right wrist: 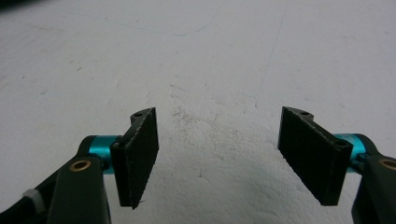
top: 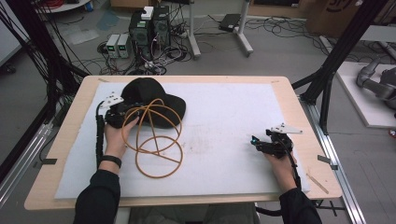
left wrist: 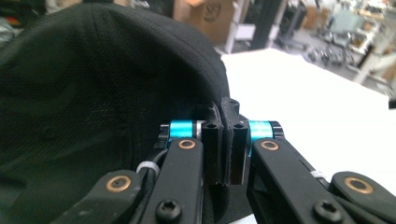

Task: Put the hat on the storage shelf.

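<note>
A black cap (top: 152, 95) lies at the back left of the white mat (top: 224, 116). An orange wire frame (top: 158, 153) of linked hoops leans against the cap's near side and rests on the mat. My left gripper (top: 134, 107) is at the cap's left edge. In the left gripper view its jaws stand pressed together, and my left gripper (left wrist: 225, 114) is shut on the cap's (left wrist: 93, 88) dark fabric rim. My right gripper (top: 256, 142) rests low over the bare mat at the right, far from the cap. Its pads (right wrist: 137, 156) stand wide apart, so my right gripper (right wrist: 217, 140) is open with nothing between them.
The mat covers a wooden table (top: 299, 116). Black frame posts (top: 334, 60) rise off the right edge. Computers and cables (top: 149, 32) sit on the floor beyond the far edge. The stretch of mat between the hands carries nothing.
</note>
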### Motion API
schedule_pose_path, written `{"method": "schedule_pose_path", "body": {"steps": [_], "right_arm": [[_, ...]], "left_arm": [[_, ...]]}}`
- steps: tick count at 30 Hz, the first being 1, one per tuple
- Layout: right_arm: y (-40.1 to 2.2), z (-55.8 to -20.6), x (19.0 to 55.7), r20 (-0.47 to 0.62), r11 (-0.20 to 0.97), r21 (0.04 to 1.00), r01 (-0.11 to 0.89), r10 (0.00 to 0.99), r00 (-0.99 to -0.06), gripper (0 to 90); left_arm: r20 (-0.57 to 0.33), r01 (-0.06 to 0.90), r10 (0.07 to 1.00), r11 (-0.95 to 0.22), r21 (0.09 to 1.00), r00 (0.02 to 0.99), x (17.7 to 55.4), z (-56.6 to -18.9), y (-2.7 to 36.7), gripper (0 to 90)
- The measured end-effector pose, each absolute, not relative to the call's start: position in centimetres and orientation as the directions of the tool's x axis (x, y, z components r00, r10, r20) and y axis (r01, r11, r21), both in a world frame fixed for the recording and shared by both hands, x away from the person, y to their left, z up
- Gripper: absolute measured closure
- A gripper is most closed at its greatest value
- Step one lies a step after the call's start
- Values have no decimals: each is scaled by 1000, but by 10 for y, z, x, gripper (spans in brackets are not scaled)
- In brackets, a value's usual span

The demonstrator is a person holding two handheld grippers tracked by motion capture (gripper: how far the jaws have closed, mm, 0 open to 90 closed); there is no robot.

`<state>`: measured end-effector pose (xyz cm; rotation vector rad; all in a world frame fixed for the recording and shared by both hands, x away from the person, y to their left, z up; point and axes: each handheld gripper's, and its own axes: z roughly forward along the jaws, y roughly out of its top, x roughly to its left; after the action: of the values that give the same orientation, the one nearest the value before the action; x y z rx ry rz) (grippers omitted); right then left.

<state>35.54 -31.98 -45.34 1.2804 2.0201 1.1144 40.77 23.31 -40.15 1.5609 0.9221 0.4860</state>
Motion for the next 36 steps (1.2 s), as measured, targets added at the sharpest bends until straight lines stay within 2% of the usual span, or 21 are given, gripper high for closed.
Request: {"method": "schedule_pose_path", "body": {"steps": [7, 23, 36], "right_arm": [[-319, -453, 355, 4, 232, 840, 491, 901, -433, 289], [-317, -453, 355, -8, 245, 837, 489, 900, -436, 289], [-316, -453, 354, -20, 256, 836, 484, 898, -440, 289]], "left_arm": [[-199, 241, 780, 64, 968, 593, 393, -370, 256, 878], [-228, 205, 787, 133, 970, 573, 377, -310, 285, 877], [-236, 162, 752, 172, 972, 616, 357, -259, 283, 877]]}}
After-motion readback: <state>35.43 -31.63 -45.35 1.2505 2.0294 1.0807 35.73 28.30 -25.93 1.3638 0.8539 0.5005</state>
